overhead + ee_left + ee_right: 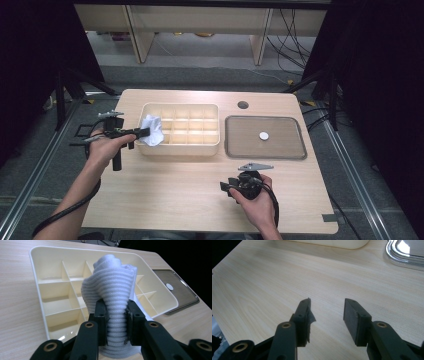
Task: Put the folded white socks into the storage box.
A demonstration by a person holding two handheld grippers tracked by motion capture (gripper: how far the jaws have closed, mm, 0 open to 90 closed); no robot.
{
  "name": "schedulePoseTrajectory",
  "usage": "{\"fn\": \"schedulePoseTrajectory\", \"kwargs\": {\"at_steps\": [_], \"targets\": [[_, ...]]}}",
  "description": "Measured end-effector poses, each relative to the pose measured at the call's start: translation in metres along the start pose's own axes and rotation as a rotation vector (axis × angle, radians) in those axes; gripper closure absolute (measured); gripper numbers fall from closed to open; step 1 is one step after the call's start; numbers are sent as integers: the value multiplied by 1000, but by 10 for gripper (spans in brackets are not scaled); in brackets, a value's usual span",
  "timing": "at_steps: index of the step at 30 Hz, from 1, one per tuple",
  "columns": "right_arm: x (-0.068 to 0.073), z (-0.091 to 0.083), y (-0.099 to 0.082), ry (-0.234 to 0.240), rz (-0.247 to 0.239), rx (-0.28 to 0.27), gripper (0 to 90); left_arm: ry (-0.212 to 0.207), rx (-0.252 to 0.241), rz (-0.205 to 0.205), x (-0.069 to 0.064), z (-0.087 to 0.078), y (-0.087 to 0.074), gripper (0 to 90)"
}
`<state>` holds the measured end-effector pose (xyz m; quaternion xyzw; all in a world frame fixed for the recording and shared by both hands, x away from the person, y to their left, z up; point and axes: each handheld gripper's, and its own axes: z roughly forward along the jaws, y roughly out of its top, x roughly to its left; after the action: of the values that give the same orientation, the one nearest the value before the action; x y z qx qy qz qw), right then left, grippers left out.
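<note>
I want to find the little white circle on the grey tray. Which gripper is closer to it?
The right gripper. It sits on the table just in front of the grey tray that holds the white circle. The left gripper is far over at the divided box, squeezing a white cloth.

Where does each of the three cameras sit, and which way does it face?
High view: above the person's side, facing forward and down on the table; both forearms, left gripper, right gripper.
Left gripper view: on the left gripper, facing the divided tray; its fingers clamp a white cloth.
Right gripper view: on the right gripper, low over bare tabletop; its fingers open.
Shared: high and left views show tray, cloth and metal tray.
</note>
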<state>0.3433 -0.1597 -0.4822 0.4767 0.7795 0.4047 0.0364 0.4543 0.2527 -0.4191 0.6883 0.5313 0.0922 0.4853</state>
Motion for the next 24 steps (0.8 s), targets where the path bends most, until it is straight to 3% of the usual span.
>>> {"fn": "schedulePoseTrajectory", "kwargs": {"at_steps": [4,5,6,17,22,24], "targets": [[0,-1,0,-22,-4,1,580,13,13,3,10,5,0,738],[3,-1,-1,2,42,6,580,32,21,-16,12,6,0,739],[-1,0,0,-3,7,-3,580,37,25,-20,13,7,0,739],[1,1,-2,-11,21,8,579,75,72,-35,28,20,0,737],[0,2,-2,-7,9,1,578,110,106,2,31,24,-1,736],[0,3,-2,-2,7,-3,578,133,130,37,33,25,-1,737]]}}
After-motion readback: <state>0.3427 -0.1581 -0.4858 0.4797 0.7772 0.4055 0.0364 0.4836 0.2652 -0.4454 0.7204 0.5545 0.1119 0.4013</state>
